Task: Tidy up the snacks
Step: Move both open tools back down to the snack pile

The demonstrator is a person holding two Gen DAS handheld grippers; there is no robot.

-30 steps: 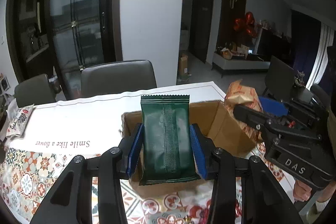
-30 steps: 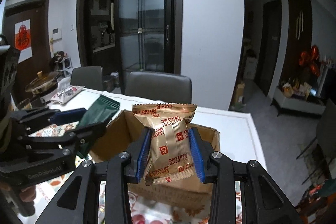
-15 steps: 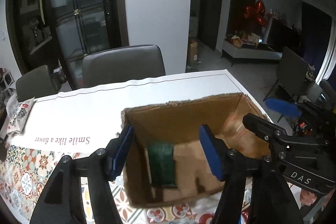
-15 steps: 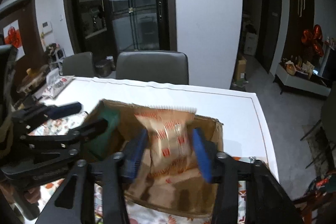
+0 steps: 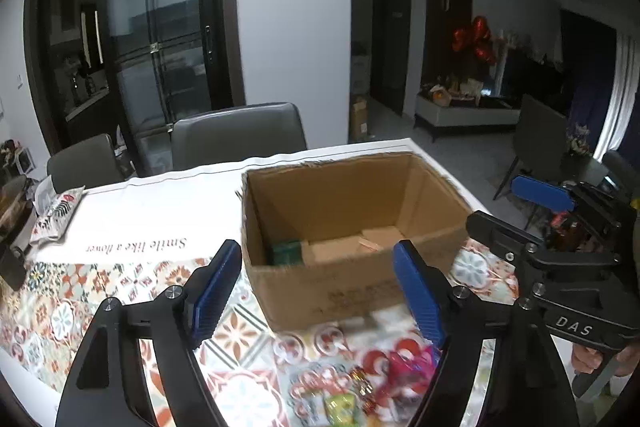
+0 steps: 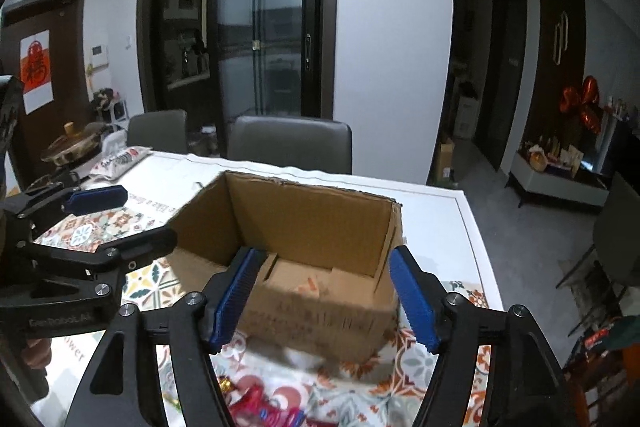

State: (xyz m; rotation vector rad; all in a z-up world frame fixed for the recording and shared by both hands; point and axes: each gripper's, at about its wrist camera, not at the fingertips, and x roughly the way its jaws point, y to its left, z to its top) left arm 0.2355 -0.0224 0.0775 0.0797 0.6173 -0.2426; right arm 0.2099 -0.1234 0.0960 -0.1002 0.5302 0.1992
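Now cardboard box point(image 5: 352, 227) beyond left gripper point(image 5: 320, 287)

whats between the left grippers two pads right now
No snack: the left gripper, jaws opening, frames only the cardboard box's near wall and patterned tablecloth, in the left wrist view.

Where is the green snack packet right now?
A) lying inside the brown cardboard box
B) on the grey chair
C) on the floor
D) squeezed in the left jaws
A: the green snack packet lies on the bottom of the open brown cardboard box, near its left wall, and nothing sits between the jaws of the left gripper, which are opening.
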